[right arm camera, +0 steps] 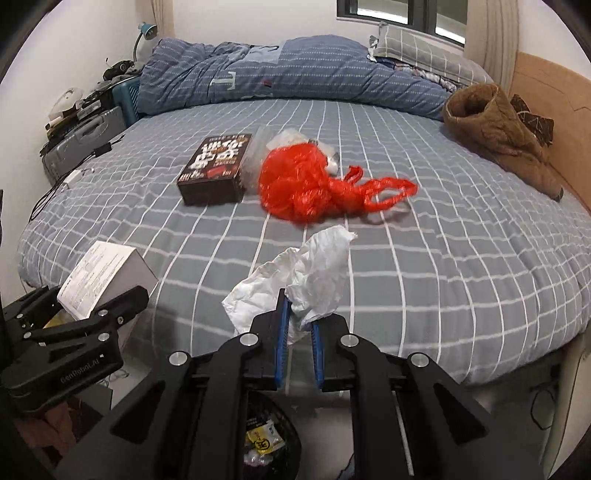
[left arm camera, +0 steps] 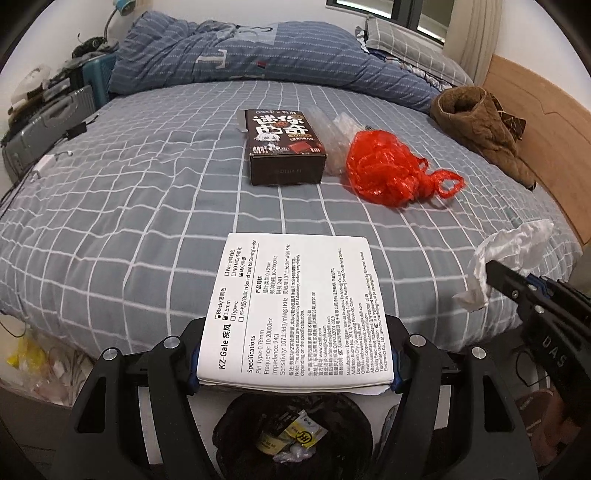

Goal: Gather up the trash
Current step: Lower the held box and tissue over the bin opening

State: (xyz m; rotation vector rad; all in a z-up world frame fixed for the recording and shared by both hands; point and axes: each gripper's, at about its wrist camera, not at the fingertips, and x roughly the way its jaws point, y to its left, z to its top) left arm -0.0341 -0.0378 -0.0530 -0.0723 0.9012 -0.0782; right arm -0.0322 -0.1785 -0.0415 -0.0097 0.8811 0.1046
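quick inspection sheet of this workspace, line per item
surface: bed, grey checked sheet
job's things: white box in left gripper; crumpled paper in right gripper; dark box, red bag, clear wrap on bed; bin below, holding trash
clutter: brown garment, quilt
grippers: left gripper shut on white box; right gripper shut on paper
cables: charger lead at bed edge
surroundings: suitcase, window

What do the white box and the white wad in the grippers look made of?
White box: matte printed cardboard, judging by crisp edges and flat printed face. White wad: probably thin plastic film or tissue; it is crumpled, with a slight sheen.
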